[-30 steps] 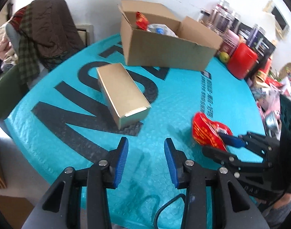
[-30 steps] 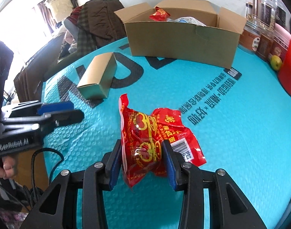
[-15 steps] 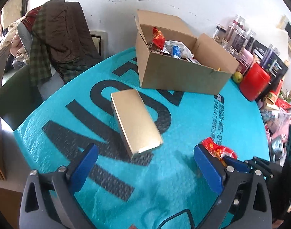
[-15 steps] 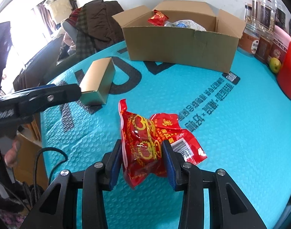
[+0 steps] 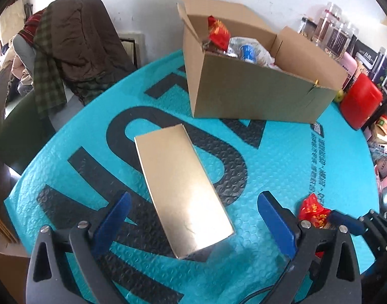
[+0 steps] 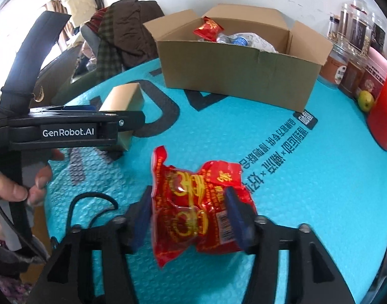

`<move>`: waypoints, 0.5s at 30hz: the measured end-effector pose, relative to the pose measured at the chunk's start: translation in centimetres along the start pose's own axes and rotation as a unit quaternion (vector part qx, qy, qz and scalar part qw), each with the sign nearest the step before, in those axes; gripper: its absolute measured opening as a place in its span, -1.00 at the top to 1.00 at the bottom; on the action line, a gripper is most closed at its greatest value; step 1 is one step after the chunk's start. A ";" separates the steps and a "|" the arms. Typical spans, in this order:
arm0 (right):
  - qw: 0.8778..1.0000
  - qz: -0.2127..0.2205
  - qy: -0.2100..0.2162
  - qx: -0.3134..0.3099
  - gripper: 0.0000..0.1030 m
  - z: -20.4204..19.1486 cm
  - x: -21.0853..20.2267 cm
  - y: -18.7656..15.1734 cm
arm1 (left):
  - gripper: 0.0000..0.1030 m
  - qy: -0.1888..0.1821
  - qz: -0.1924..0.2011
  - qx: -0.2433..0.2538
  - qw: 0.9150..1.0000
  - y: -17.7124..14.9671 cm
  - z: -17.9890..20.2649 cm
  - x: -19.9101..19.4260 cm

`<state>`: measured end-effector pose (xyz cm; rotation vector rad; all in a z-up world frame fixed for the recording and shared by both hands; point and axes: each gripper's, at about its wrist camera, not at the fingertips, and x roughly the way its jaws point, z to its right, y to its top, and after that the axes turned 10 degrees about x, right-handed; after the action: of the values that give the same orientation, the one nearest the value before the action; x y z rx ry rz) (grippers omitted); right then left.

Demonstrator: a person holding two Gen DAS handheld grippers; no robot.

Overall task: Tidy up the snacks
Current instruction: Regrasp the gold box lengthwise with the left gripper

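Open brown cardboard carton [image 5: 257,93], upper centre, already holds several snacks. Left: gold rectangular box [image 5: 180,190] on bench [image 5: 307,167], between wide-open left gripper [image 5: 193,217] jaws, untouched; crinkly red snack packet [image 6: 201,210] between opening right gripper [image 6: 191,217] jaws, pads clear.

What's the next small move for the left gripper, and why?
Probably ease the left gripper down and forward so its wide-open jaws straddle the gold box, then close. The box lies flat on the teal mat, its near end between the pads but untouched. The right gripper is opening around the red snack bag, so it is occupied.
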<state>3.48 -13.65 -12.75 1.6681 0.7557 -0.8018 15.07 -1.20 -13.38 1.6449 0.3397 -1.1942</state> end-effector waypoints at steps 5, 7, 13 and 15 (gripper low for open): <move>1.000 -0.006 0.000 0.004 -0.61 0.3 0.7 0.2 | -0.03 -0.007 -0.014 -0.001 1.000 -0.6 -0.2 0.8; 1.000 -0.006 0.002 0.004 -0.65 0.3 0.8 0.3 | 0.10 -0.006 -0.012 0.001 1.000 -1.0 -0.3 0.4; 1.000 -0.002 -0.004 -0.004 -0.65 0.2 1.1 0.3 | 0.11 -0.016 -0.017 0.010 1.000 -2.6 0.3 -0.7; 1.000 -0.002 -0.005 -0.006 -0.65 0.2 1.0 0.2 | 0.11 -0.020 -0.021 0.014 0.999 -3.3 0.6 -1.2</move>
<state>4.22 -13.80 -13.52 1.6512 0.7558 -0.8051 11.92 0.10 -14.23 1.6428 0.3357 -1.2670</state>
